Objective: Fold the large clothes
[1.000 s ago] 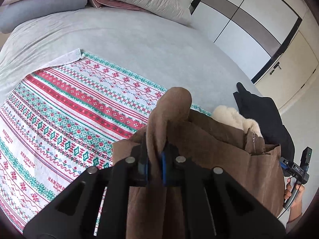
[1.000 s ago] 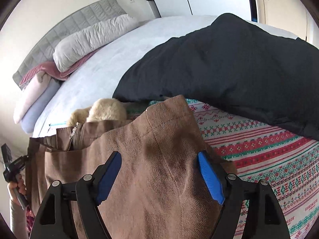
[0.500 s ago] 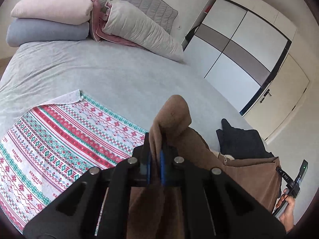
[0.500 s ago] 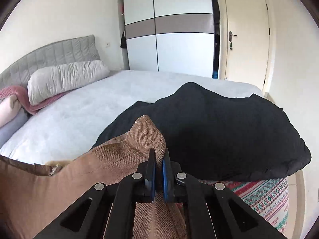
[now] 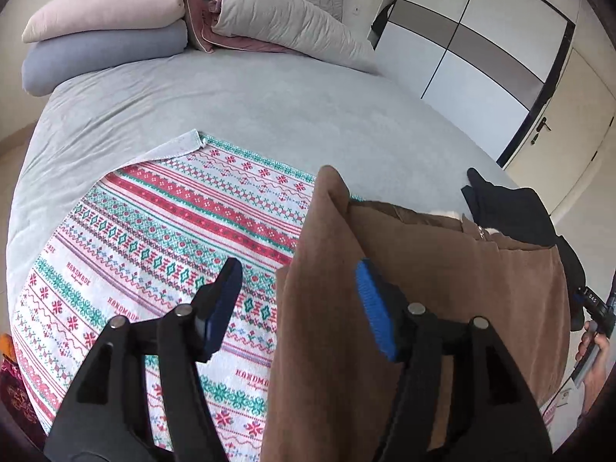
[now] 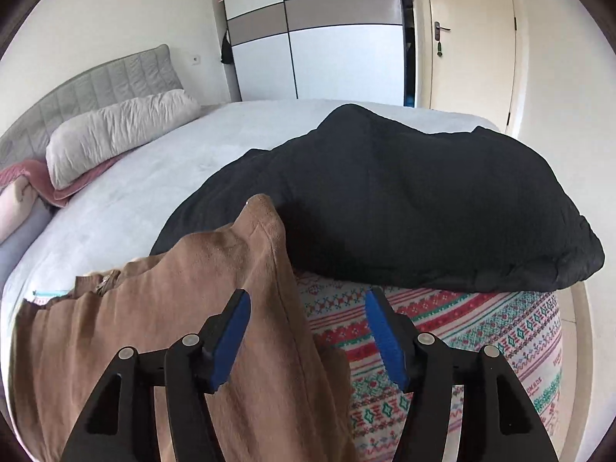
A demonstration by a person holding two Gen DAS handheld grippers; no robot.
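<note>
Hand-held grippers, left point(image 5: 298, 300) and right point(image 6: 308, 331), jaws spread over brown coat point(image 6: 215, 308).

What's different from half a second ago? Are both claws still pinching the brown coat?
No. Both claws have opened: the left claw and right claw were each clamped on a corner of the brown coat and now stand wide apart, released. The black garment and patterned blanket lie on the bed as before.

A patterned blanket point(image 5: 161, 238) fills the lower left; stacked pillows point(image 5: 115, 30) sit upper left; a wardrobe point(image 6: 319, 38) stands top centre.
</note>
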